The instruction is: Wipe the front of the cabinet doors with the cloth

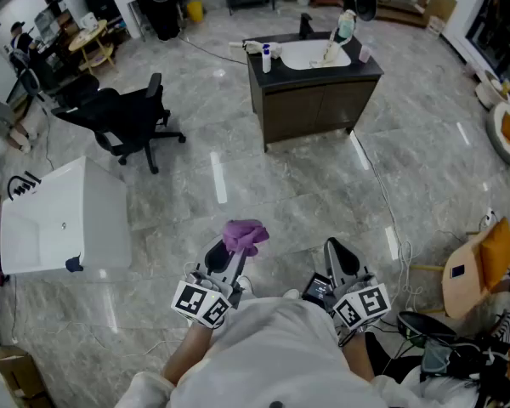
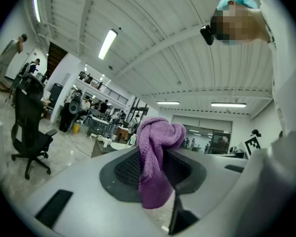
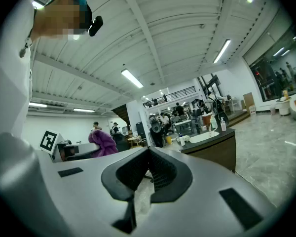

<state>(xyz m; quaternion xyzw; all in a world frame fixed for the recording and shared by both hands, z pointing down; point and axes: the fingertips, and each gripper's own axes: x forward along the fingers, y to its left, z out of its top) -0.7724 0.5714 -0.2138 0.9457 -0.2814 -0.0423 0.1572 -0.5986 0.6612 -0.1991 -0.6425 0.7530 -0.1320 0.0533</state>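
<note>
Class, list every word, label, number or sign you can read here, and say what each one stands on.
No readable text anywhere.
Left hand-held gripper and right hand-held gripper: square markers only, no letters.
Bottles on the cabinet: labels too small to read.

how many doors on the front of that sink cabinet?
2. Left door and right door, side by side on the cabinet front below the sink. The cabinet's back and far side are hidden.

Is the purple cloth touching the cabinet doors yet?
Apart. The head view shows the cloth clamped in the left gripper, with bare floor between it and the cabinet doors.
</note>
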